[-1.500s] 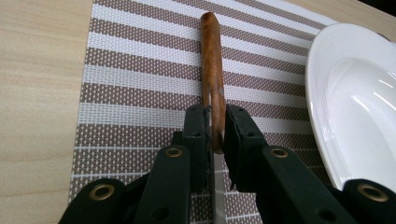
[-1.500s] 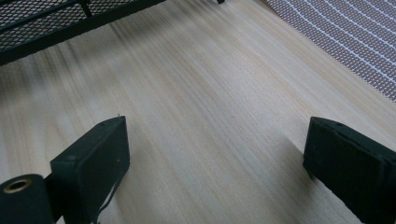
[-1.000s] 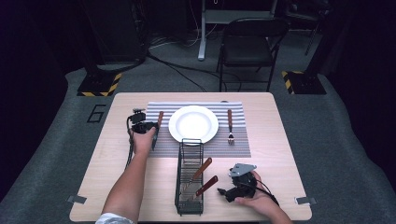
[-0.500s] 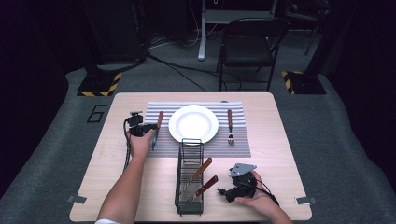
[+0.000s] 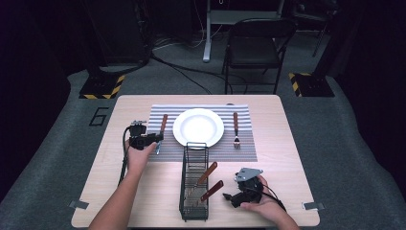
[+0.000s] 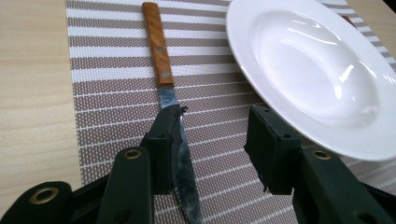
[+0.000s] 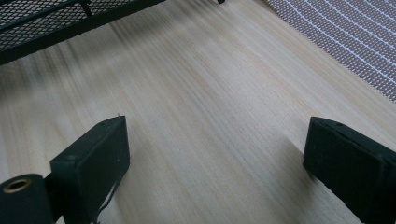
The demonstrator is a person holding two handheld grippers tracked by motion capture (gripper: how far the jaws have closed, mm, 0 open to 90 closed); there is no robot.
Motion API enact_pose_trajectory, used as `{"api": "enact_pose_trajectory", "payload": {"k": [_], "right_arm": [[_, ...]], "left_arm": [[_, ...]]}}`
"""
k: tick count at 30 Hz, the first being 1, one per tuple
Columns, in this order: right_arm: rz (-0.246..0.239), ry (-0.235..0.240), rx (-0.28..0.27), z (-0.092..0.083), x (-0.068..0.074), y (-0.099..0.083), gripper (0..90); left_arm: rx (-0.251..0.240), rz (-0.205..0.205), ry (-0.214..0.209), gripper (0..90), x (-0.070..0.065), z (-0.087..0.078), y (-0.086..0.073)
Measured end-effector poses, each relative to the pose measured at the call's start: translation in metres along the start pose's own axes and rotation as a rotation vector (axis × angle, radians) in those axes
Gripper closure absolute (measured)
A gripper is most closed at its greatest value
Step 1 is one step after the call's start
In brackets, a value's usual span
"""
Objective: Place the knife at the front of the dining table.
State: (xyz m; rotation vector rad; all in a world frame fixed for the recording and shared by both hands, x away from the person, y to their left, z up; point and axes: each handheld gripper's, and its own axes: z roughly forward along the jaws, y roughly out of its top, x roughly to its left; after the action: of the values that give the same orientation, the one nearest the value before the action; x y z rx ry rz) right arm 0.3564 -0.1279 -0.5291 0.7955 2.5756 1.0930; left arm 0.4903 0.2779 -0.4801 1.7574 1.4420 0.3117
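Left gripper backing off toward table's near-left since earlier frame, jaws just opening, nothing clamped. Knife lying flat on mat left of plate. Knife light, stiff, slick blade; gripping wooden handle looking safest. Right gripper resting, jaws apart, empty.

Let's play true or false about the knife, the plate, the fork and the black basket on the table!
1. The knife lies on the striped mat left of the plate. True.
2. The left gripper squeezes the knife tight. False: its jaws have just been opening, and the blade lies loose beside one of them.
3. The fork lies on the plate. False: it lies on the mat, right of the plate.
4. The wire basket holds wooden-handled pieces. True.
5. The right gripper holds a spoon. False: its jaws are open over bare table.
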Motion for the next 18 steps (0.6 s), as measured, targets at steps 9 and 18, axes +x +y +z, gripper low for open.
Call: {"api": "enact_pose_trajectory", "payload": {"k": [9, 18], "right_arm": [[0.0, 0.0, 0.0, 0.0, 0.0, 0.0, 6.3], [0.0, 0.0, 0.0, 0.0, 0.0, 0.0, 6.3]], "left_arm": [[-0.003, 0.074, -0.024, 52.5, -0.01, -0.026, -0.011], [0.007, 0.11, -0.024, 47.4, -0.003, -0.044, -0.04]]}}
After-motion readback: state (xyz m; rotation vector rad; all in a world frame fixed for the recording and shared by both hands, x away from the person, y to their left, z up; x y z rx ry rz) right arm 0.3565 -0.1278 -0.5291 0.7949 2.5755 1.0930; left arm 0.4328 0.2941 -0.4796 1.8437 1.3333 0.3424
